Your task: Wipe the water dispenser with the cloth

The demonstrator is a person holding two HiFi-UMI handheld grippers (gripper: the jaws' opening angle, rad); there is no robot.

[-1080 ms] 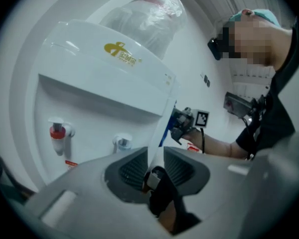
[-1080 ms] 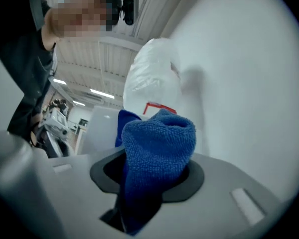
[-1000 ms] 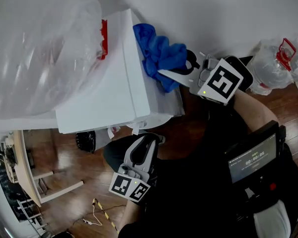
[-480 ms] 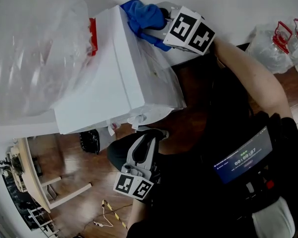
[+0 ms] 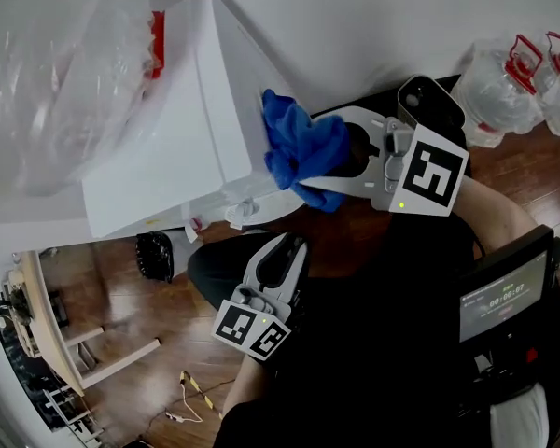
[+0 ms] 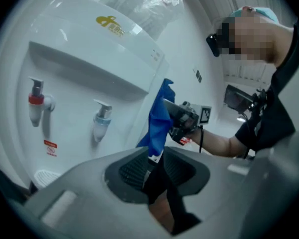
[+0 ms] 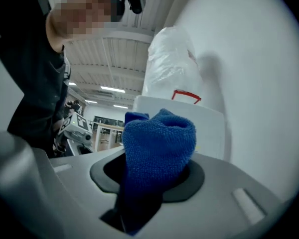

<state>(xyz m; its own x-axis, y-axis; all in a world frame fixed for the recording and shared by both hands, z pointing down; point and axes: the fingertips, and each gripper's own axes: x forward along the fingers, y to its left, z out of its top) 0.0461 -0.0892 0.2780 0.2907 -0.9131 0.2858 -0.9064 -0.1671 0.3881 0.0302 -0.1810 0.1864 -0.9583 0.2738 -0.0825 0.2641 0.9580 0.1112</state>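
Observation:
The white water dispenser (image 5: 205, 129) stands against the wall with a plastic-wrapped bottle (image 5: 65, 73) on top. My right gripper (image 5: 322, 152) is shut on a bunched blue cloth (image 5: 303, 147), which presses on the dispenser's right side near its front edge. In the right gripper view the cloth (image 7: 159, 138) fills the jaws of that gripper (image 7: 157, 168). My left gripper (image 5: 294, 243) hangs low in front of the dispenser, shut and holding nothing. The left gripper view looks past that gripper (image 6: 152, 161) at the dispenser's front (image 6: 89, 63), its red tap (image 6: 37, 101), its blue tap (image 6: 102, 118) and the cloth (image 6: 159, 118).
Clear water jugs with red handles (image 5: 513, 91) stand on the wooden floor at the right by the wall. A dark round object (image 5: 156, 255) sits at the dispenser's foot. A wooden table (image 5: 47, 325) is at the lower left. A small screen (image 5: 504, 297) hangs on the person's chest.
The right gripper carried the cloth up to the dispenser's top back corner, then back down its side toward the front. The left gripper stayed low and sank slightly.

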